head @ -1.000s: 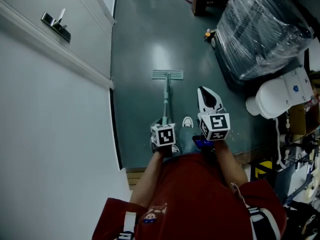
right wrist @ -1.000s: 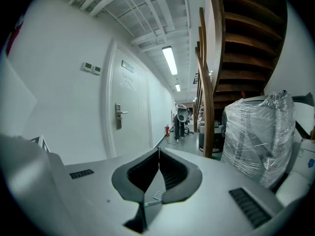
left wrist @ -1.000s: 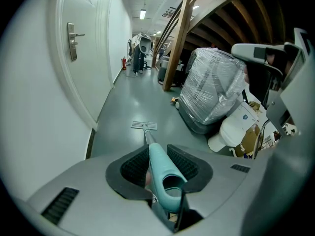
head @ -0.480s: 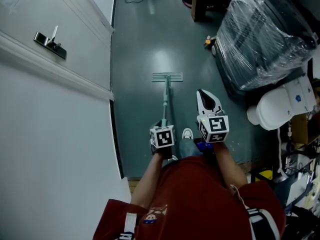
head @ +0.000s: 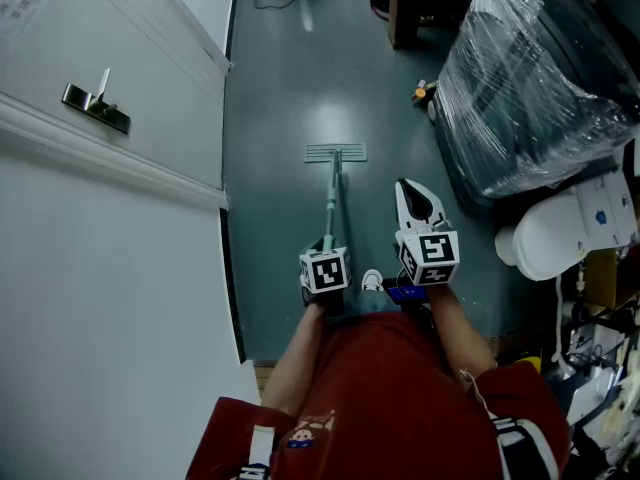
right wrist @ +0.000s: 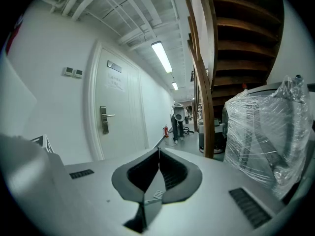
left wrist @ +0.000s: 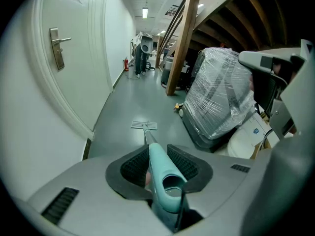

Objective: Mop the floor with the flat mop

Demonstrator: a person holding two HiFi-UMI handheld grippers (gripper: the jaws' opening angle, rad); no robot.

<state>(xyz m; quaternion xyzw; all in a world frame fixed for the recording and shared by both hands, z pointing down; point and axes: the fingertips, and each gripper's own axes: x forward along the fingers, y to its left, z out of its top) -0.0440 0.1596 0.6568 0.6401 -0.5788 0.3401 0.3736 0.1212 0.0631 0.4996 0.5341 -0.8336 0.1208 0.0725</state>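
The flat mop lies with its pale head (head: 336, 153) on the grey-green floor (head: 280, 88), ahead of me. Its light teal handle (head: 330, 208) runs back to my left gripper (head: 326, 246), which is shut on the handle's top end. In the left gripper view the teal grip (left wrist: 161, 166) sits between the dark pads, and the mop head (left wrist: 144, 126) shows farther down the corridor. My right gripper (head: 413, 190) is held to the right of the handle, off the floor, jaws shut with nothing between them (right wrist: 158, 151).
A white door with a metal handle (head: 95, 106) and white wall fill the left. A plastic-wrapped bulky object (head: 530, 78) and a white toilet-like item (head: 565, 228) crowd the right. A wooden post (head: 405, 8) stands far ahead. A shoe (head: 372, 281) is near the mop.
The view has shifted slightly forward along the corridor. Both grippers and the mop keep nearly the same pose, and the shoe has moved a little closer to me.
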